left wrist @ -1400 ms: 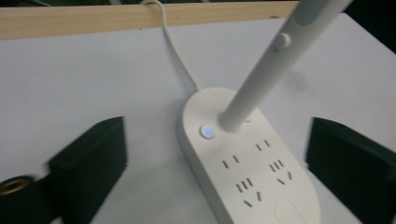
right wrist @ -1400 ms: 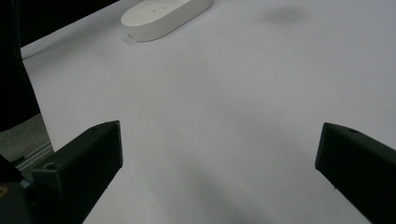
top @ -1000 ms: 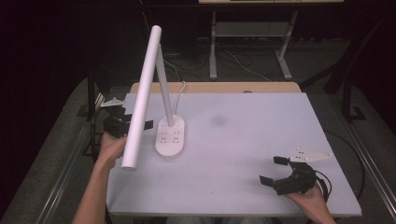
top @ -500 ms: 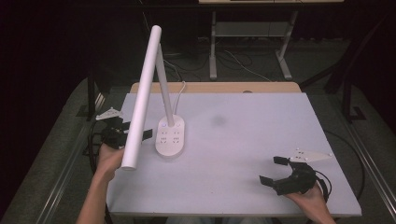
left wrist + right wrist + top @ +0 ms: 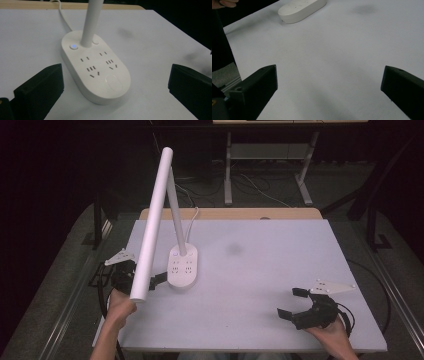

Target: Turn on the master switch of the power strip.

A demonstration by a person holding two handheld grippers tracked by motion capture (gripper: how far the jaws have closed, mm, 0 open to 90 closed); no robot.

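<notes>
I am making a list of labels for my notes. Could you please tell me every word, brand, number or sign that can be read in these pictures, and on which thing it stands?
None: no word, brand or number can be read.
The lamp base bears only socket slots, a small button with a blue light, and a blank oval pad; no print shows.

One lamp (image 5: 182,265), one table (image 5: 260,270), two grippers.
</notes>
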